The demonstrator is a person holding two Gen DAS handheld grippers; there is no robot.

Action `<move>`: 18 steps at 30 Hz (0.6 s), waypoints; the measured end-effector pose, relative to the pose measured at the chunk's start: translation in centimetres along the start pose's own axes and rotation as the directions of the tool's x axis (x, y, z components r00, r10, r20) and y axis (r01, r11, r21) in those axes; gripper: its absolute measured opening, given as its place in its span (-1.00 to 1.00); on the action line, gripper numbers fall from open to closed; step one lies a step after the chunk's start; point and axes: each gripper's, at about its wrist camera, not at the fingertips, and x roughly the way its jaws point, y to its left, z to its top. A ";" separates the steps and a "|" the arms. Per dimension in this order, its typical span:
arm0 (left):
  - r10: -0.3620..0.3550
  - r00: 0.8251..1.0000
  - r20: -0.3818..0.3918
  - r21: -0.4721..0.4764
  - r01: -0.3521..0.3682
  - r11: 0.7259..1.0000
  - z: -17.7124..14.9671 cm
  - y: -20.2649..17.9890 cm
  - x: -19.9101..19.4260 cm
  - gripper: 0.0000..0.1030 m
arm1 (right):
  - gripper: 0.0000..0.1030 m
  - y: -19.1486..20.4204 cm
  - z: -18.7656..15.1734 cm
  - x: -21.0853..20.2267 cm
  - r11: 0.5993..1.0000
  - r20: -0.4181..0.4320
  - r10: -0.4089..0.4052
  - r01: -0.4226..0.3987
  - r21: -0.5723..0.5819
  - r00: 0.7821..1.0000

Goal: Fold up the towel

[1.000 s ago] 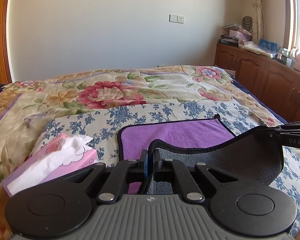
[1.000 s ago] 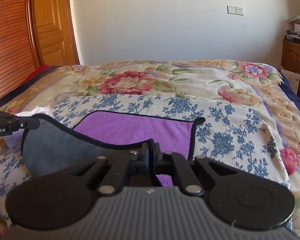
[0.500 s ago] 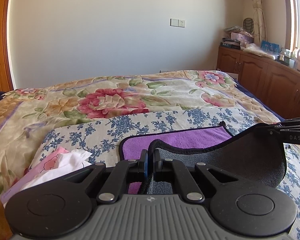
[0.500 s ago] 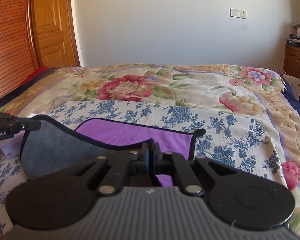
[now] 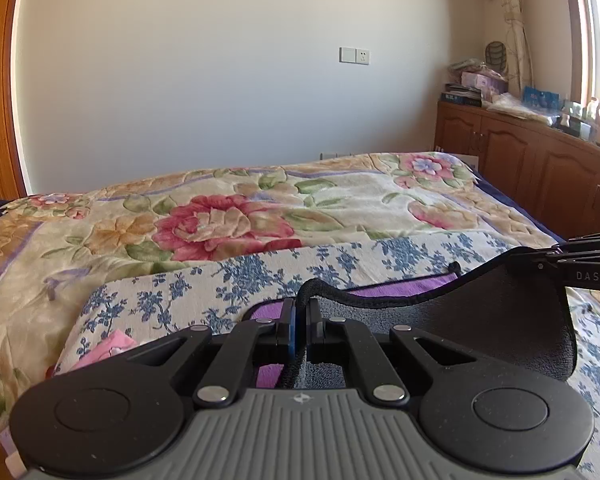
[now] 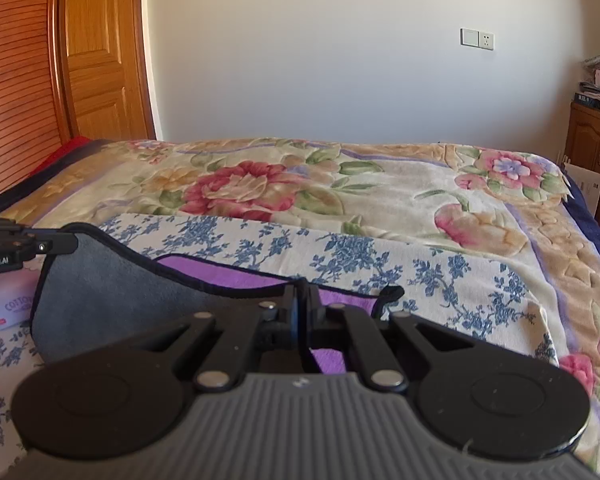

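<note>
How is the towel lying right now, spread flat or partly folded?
Partly folded: the towel's near edge is lifted, grey underside showing, held by the left tool and right tool; its purple far part lies flat.

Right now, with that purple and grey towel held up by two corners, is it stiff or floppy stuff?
Probably floppy: the towel sags in a curve between the left gripper and the right gripper, both shut on its edge. Likely light, since thin pinches carry the lifted part. Its far half lies flat on the blue floral cloth, so it should drape over neatly.
</note>
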 end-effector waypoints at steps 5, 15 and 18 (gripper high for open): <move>0.005 1.000 0.010 0.001 -0.005 1.000 0.4 0.0 0.8 -0.90 | -0.91 -0.2 0.0 0.2 1.000 0.005 0.001 -0.001 0.002 1.000; 0.014 1.000 0.028 0.029 -0.015 0.999 1.8 -0.1 1.6 -0.90 | -0.91 -0.9 0.4 0.9 1.000 0.033 -0.013 0.012 0.015 0.999; 0.018 0.999 0.028 0.028 -0.019 0.999 2.1 0.0 2.1 -0.90 | -0.91 -1.1 0.7 1.2 1.000 0.043 -0.019 0.018 0.014 0.999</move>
